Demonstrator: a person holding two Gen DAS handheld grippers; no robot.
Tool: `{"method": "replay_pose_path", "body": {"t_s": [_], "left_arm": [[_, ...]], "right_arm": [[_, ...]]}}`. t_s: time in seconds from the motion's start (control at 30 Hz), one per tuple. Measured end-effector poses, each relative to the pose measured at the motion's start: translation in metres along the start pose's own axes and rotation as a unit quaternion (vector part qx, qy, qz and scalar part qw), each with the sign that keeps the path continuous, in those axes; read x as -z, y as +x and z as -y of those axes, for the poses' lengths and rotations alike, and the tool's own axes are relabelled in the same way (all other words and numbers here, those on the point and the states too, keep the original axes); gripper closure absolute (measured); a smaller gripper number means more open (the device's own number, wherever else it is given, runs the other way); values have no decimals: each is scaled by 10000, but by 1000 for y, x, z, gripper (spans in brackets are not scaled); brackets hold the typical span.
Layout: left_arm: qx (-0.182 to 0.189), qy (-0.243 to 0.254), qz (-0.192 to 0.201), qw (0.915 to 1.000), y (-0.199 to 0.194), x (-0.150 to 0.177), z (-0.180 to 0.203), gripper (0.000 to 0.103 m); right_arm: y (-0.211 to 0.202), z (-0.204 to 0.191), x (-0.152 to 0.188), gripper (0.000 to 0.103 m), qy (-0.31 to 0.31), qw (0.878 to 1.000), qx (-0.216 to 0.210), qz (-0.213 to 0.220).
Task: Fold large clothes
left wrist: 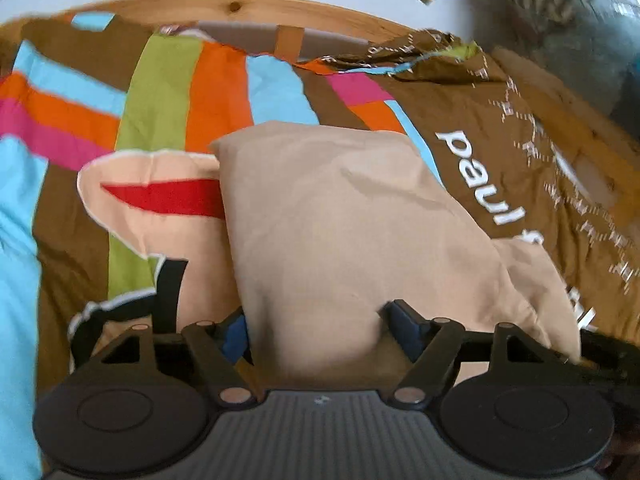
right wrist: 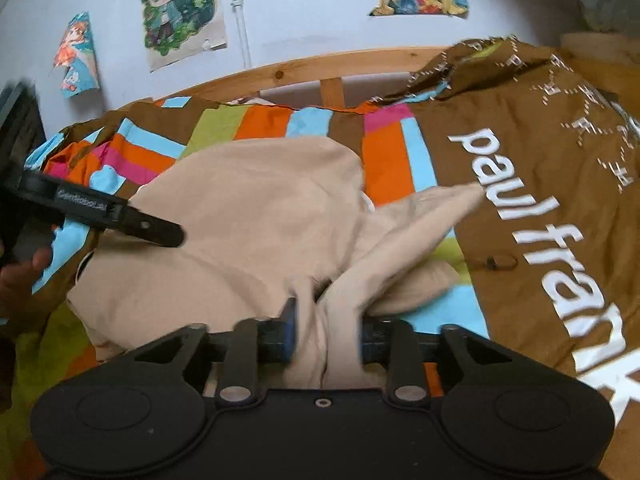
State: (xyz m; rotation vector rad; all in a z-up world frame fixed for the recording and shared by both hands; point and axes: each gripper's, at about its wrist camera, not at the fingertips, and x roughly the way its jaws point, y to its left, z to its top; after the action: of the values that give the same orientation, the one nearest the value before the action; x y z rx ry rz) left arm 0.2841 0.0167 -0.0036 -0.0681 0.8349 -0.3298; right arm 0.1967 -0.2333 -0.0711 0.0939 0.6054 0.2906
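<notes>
A large beige garment (left wrist: pixel 344 224) lies on a bed over a brown, striped "paul frank" bedcover (left wrist: pixel 492 176). In the left wrist view my left gripper (left wrist: pixel 320 332) has beige cloth between its blue pads, with the jaws fairly wide apart. In the right wrist view the garment (right wrist: pixel 248 216) is partly folded, and my right gripper (right wrist: pixel 328 328) is shut on a bunched fold of it. The left gripper (right wrist: pixel 120 216) shows there at the left, over the garment's left side.
A wooden bed frame (right wrist: pixel 332 64) runs along the back under a white wall with cartoon posters (right wrist: pixel 180 12). The bedcover (right wrist: pixel 540 220) spreads to the right. A hand (right wrist: pixel 20 276) holds the left gripper at the far left.
</notes>
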Motion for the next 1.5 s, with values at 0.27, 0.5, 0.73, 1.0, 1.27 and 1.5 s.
{"method": "replay_pose_path", "body": {"t_s": [0.27,0.5,0.73,1.0,1.27,1.5], "left_arm": [[-551,560,77,9969,-32,7,39,6],[-705,788,391,9936,-66,19,72,2],[-588,129,892,9942,-118,22,79,1],[-527,-168,1425,9882,-192,50,95,1],[-584,-195,1538,9862,-236,103,107,1],[-915,-196,1435,9852,-238,148,105,1]], "right_arm": [[-12,19,1,58,448,9990,-78,-48],[-36,20,-7,30,479,9987,4,166],[-74,15,-22,18,303,9975,143,615],[-158,-5,-23,1,140,9889,276,1456],[-238,-23,5,1,158,9802,434,1925],[-267,-39,25,1,172,9823,493,1797]]}}
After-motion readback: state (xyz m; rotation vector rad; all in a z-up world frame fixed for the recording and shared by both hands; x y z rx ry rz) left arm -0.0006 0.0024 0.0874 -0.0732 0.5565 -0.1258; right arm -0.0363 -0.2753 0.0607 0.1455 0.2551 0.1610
